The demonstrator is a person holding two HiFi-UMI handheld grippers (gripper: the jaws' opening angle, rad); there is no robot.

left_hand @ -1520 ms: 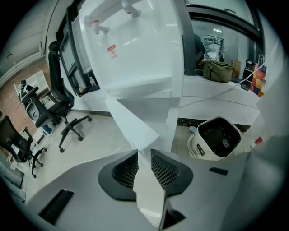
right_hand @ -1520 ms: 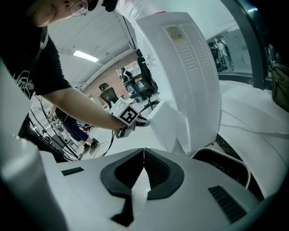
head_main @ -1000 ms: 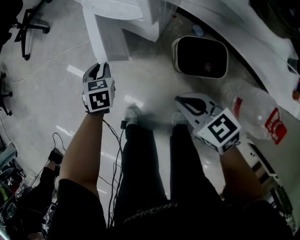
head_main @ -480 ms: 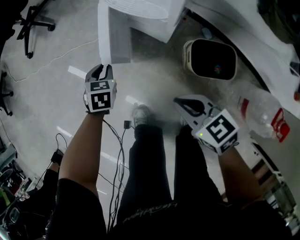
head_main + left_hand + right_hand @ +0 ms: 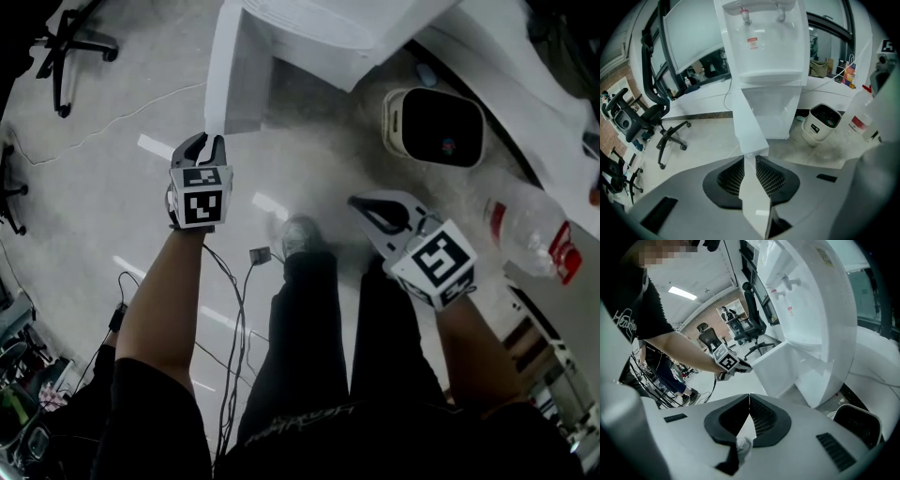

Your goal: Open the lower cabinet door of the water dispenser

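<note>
The white water dispenser (image 5: 328,33) stands at the top of the head view, with its lower cabinet door (image 5: 220,84) swung out toward me. My left gripper (image 5: 208,141) is shut on the door's free edge. In the left gripper view the door panel (image 5: 747,126) runs down between the jaws of the left gripper (image 5: 750,157), below the dispenser (image 5: 764,42). My right gripper (image 5: 366,208) hangs apart, right of my legs, shut and holding nothing. The right gripper view has its tips (image 5: 749,397) together, and beyond them the left gripper (image 5: 740,365) on the door (image 5: 780,366).
A cream waste bin (image 5: 434,127) with a dark opening stands right of the dispenser. A large water bottle (image 5: 530,230) lies further right against a curved white desk. An office chair (image 5: 70,47) is at the far left. Cables (image 5: 234,281) trail on the floor by my feet.
The door stands wider from the dispenser than before, with my left gripper still on its edge. The dispenser and bin have slid right and down in the head view. My right gripper keeps its place beside my legs.
</note>
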